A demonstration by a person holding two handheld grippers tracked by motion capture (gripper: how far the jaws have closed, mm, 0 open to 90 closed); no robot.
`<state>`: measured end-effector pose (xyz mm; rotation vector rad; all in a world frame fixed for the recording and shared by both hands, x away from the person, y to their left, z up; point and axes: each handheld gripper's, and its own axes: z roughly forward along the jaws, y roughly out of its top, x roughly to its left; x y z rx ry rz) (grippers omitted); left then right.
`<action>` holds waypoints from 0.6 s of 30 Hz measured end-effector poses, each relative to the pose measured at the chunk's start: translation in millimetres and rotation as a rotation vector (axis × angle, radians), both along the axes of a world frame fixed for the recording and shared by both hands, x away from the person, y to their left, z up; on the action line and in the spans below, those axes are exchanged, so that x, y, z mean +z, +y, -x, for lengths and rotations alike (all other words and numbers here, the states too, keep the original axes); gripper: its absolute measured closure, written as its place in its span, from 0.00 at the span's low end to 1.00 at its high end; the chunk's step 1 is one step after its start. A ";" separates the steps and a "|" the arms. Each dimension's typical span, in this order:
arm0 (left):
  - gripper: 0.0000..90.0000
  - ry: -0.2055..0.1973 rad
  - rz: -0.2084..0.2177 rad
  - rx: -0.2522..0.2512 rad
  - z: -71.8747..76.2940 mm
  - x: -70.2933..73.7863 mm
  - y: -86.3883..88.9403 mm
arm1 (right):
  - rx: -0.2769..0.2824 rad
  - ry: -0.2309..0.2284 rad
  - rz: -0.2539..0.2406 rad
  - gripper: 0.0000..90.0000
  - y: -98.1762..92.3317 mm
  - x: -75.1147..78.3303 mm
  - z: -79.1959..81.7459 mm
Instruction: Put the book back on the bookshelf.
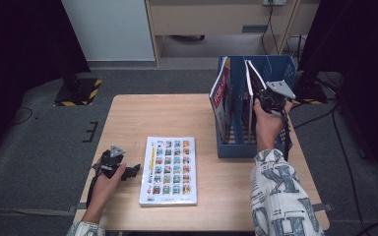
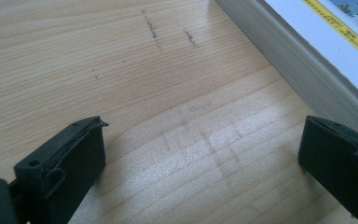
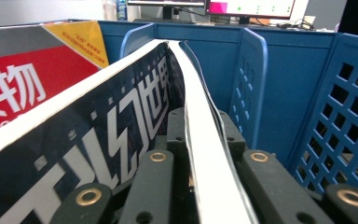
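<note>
Book [image 3: 121, 116] standing in blue rack [image 1: 280, 73], pinched at top edge by right tool [image 1: 265, 96]; thin, floppy, fairly light, best gripped near spine. Left tool [image 2: 200, 154] wide open, resting empty on worktop [image 1: 128, 118].

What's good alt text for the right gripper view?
The right gripper has its jaws on either side of a dark-covered book standing upright in a blue file rack. A red-covered book stands in the next slot, at the view's left.
</note>
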<state>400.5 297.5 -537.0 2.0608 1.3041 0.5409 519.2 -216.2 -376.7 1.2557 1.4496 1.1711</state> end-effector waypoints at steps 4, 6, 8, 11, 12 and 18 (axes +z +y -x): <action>0.00 0.000 0.000 0.000 0.0 0.0 0.0 | 0.006 0.003 -0.011 0.82 -2.1 0.0 2.8; 0.00 0.000 0.000 0.000 0.0 0.0 0.0 | 0.012 0.004 -0.013 0.80 -2.7 0.2 4.6; 0.00 0.000 0.000 0.000 0.0 0.0 0.0 | 0.017 0.001 -0.016 0.78 -3.5 0.4 7.0; 0.00 0.000 0.000 0.000 0.0 0.0 0.0 | 0.023 0.005 -0.023 0.77 -4.3 0.6 10.9; 0.00 0.000 0.000 0.000 0.0 0.0 0.0 | 0.026 0.006 -0.021 0.77 -4.2 0.3 12.2; 0.00 0.000 0.000 0.000 0.0 0.0 0.0 | 0.039 0.020 -0.010 0.77 -4.9 -1.7 19.4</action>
